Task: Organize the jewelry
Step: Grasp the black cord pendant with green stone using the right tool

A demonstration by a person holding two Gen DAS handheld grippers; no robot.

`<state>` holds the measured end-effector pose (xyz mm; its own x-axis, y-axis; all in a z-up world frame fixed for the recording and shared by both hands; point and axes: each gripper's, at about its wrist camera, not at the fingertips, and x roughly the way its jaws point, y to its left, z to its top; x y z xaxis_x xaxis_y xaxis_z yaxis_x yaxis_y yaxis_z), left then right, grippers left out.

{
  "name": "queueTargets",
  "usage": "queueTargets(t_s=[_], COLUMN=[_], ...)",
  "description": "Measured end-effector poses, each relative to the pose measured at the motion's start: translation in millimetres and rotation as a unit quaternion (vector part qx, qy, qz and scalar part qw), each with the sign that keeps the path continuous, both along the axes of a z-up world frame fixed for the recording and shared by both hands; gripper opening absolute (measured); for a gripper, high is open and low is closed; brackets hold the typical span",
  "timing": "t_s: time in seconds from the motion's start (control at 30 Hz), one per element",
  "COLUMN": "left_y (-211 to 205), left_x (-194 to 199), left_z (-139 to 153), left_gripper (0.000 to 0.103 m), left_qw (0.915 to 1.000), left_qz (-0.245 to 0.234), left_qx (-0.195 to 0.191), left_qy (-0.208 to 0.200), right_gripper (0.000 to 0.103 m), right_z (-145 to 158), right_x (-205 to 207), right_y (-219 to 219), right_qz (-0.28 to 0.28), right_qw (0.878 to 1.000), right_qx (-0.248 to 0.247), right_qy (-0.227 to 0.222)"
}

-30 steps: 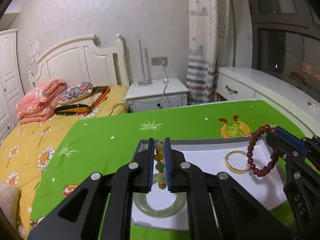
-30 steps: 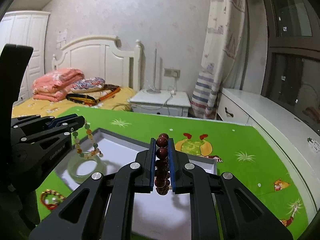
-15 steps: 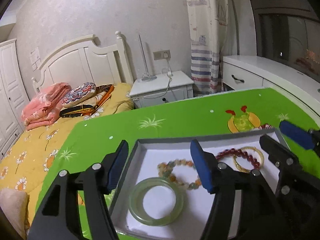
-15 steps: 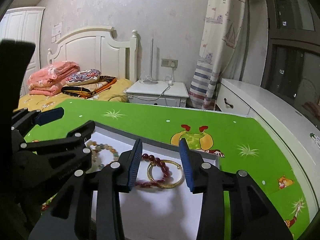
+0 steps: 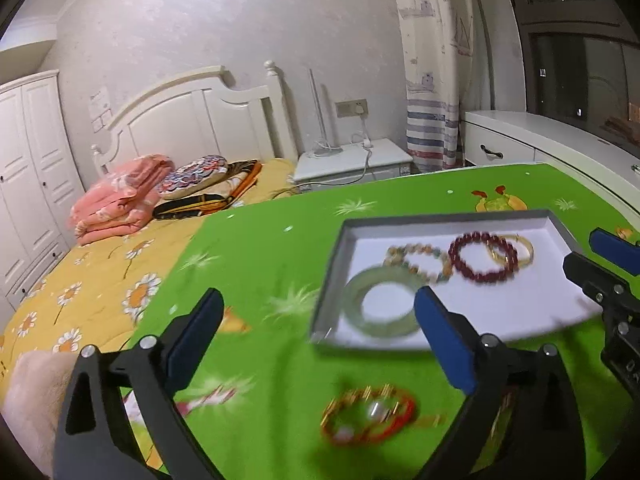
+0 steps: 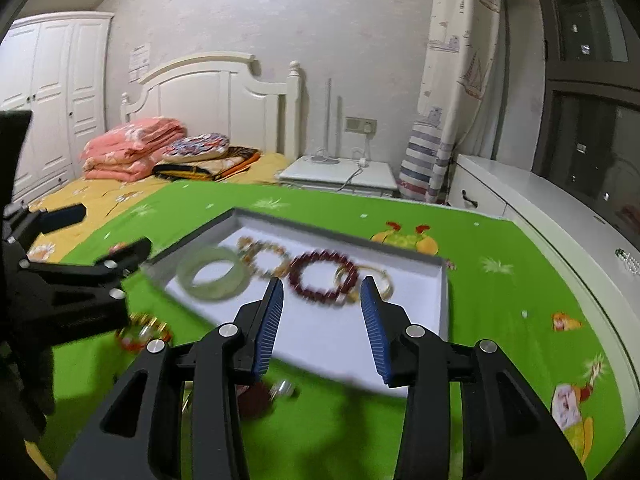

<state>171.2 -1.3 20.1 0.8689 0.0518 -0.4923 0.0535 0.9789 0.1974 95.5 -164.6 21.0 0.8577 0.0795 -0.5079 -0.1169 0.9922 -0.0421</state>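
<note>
both grippers open & empty above a green cartoon-print cloth [image 5: 260, 264], jewelry lying in a shallow grey tray w/ white lining [image 5: 448, 219].

left gripper [image 5: 316, 340], lower centre of left view: blue pads spread wide, nothing between. right gripper [image 6: 322, 322], lower centre of right view: fingers released too, empty. in tray, l to r across mid-frame: pale green jade bangle [image 6: 211, 278], multicolour bead bracelet [image 6: 262, 258], dark red bead bracelet [image 6: 323, 276] overlapping a thin gold bangle [image 6: 378, 280]. outside tray: blurred red-and-gold bracelet [image 5: 368, 414] on cloth at bottom centre of left view, just below tray's near edge. small dark red item & silvery bit [image 6: 285, 388] by right gripper's left finger, too blurred to id.
</note>
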Motion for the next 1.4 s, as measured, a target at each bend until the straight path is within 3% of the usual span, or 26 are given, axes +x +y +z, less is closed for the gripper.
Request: queueTargets(t_s=[0.2,0.47,0.77,0.93,1.2,1.23,1.3,1.4], left_y=[39,80,109,107,99,99,98,97], left_x=[-51,-76,-58,-53,-53,-53,-52,-53], left_z=[-11,-34,-46,-48,-48,-48,-48,-49], left_gripper=[0.098,0.098,0.098,0.098,0.098,0.098,0.098,0.098], left_qw=[0.9997,0.9985,0.9908,0.9900,0.9919,0.9918,0.9920,0.9922], left_qz=[0.011,0.040,0.054,0.070,0.067,0.067,0.066,0.066], left_qx=[-0.022,-0.025,-0.085,-0.074,-0.057,-0.057,-0.056,-0.052], left_qy=[0.004,0.029,0.090,0.097,0.092,0.092,0.092,0.093], right_gripper=[0.040,0.041,0.041,0.041,0.040,0.037,0.017,0.010], right_z=[-15,-30,-38,-42,-47,-48,-48,-48], right_x=[-40,-69,-60,-43,-25,-27,-33,-40], right_y=[14,41,100,122,122,121,120,120], right_qz=[0.035,0.095,0.181,0.193,0.197,0.197,0.201,0.197], right_qw=[0.999,0.993,0.978,0.971,0.966,0.966,0.966,0.968], right_qx=[0.003,-0.004,-0.040,-0.061,-0.044,-0.043,-0.045,-0.057], right_qy=[0.029,0.067,0.101,0.124,0.164,0.163,0.157,0.143])
